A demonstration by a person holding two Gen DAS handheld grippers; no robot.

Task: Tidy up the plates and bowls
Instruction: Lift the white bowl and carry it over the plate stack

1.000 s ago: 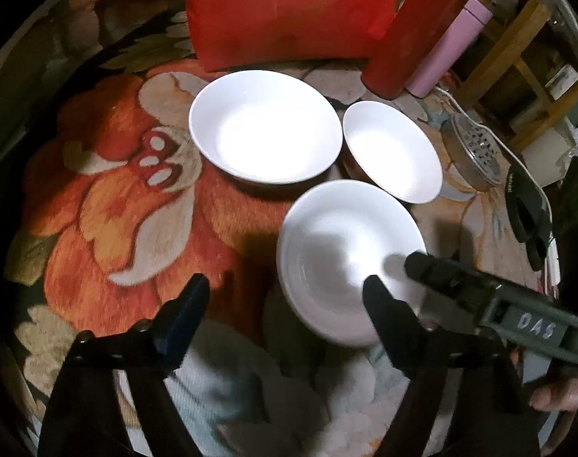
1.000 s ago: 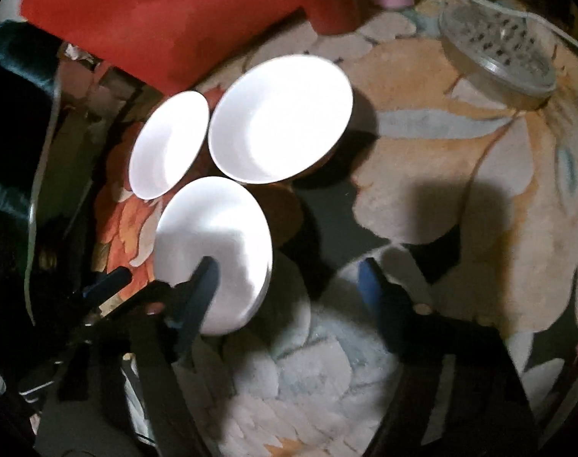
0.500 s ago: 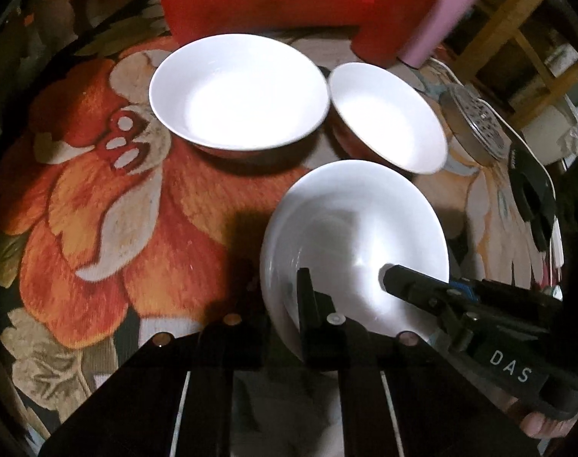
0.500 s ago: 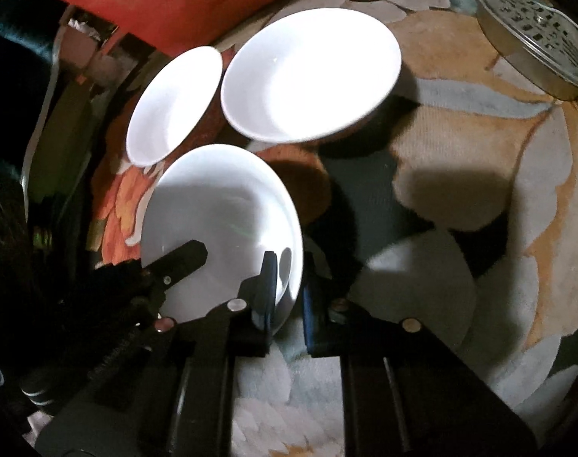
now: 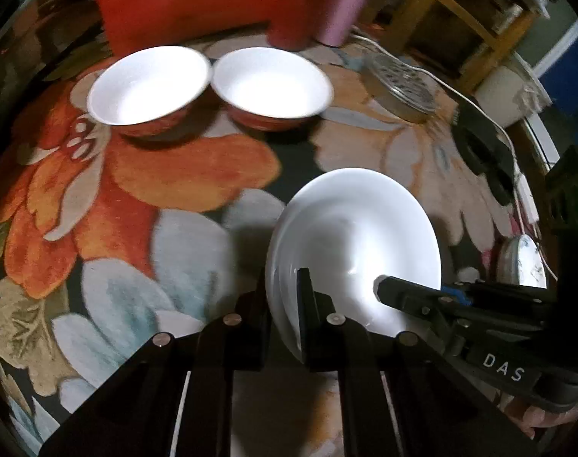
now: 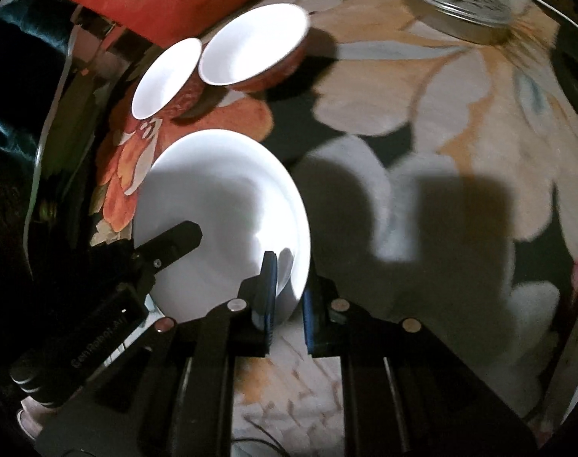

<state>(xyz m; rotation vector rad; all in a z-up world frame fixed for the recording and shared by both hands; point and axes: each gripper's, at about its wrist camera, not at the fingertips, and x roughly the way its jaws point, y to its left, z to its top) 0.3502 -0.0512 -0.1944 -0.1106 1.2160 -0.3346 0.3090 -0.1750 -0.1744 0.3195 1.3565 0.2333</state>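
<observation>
Together, the left gripper (image 5: 283,297) and right gripper (image 6: 289,285) each pinched the white plate's (image 5: 357,236) rim, near two bowls (image 5: 148,83).

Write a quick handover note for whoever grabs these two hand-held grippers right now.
Left hand-held gripper: shut on the near-left rim of the white plate stack.
Right hand-held gripper: shut on the stack's near-right rim.
The stack sits between both grippers over the floral cloth; whether it is lifted cannot be told.
The two red-sided bowls stand side by side at the back, rims almost touching, not nested.
Done: stack gripped. Left: set it down, then probably nest the bowls.
</observation>
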